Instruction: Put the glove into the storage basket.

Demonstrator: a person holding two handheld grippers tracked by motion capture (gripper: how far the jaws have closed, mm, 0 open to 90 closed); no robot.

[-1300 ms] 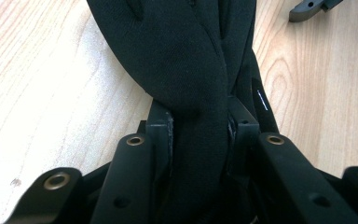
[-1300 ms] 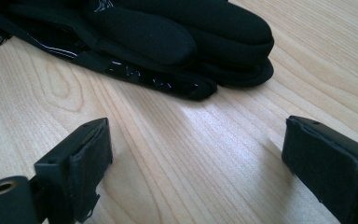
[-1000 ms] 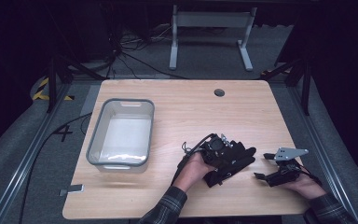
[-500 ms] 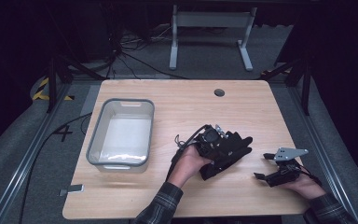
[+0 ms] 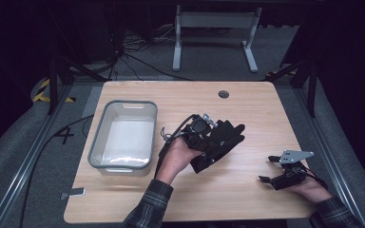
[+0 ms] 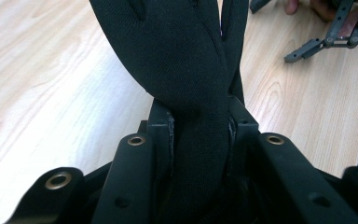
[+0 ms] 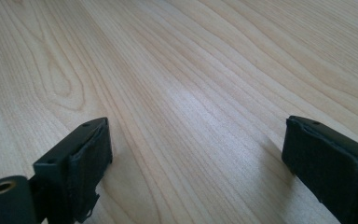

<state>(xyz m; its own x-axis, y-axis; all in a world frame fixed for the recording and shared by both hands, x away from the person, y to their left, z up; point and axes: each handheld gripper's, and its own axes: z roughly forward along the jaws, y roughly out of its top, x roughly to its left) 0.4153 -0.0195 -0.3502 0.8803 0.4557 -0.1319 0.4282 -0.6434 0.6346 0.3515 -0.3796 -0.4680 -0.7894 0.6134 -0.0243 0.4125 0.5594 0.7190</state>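
Left hand-held gripper clamps black glove between its jaws.

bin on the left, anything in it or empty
Empty: the high view shows the grey bin's bare pale floor. The black glove is outside it, clamped in the left gripper.

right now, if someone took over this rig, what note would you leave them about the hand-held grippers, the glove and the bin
Left hand-held gripper: shut on the black glove, which is clamped between its pads and held near the table's middle, fingers pointing away from the person.
Right hand-held gripper: open, nothing between the jaws, low over bare wood at the right of the table.
Clear plastic bin: at the table's left, nothing inside.
Done: glove gripped.
Left, probably: carry the glove across to the bin and release it there.
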